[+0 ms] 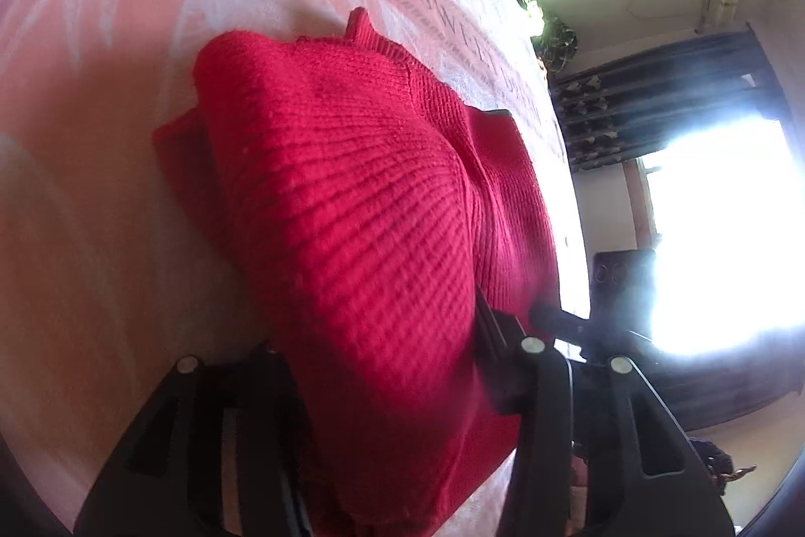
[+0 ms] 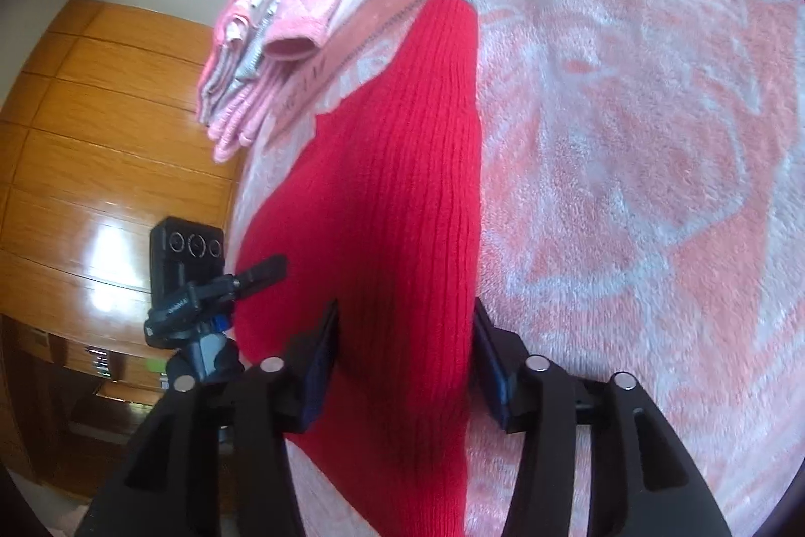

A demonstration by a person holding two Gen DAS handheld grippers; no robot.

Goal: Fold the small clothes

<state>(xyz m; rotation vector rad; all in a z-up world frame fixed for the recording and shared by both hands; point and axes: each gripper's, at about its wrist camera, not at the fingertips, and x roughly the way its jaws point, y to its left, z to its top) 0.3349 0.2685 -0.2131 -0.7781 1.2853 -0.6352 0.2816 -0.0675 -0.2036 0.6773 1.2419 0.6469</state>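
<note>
Left gripper (image 1: pixel 382 386) & right gripper (image 2: pixel 405 366) each clenched on red sweater (image 1: pixel 352 195), raised above pink blanket (image 2: pixel 629 184), pink clothes pile (image 2: pixel 282 33) nearby.

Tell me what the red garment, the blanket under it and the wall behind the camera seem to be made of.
Red garment: a ribbed knit, probably wool or acrylic; raised rows show, matte.
Blanket: plush fleece, by its fuzzy pile with a pink and white pattern.
Wall: wooden panels, or wood-look, with a glossy finish; it reflects the light.
</note>
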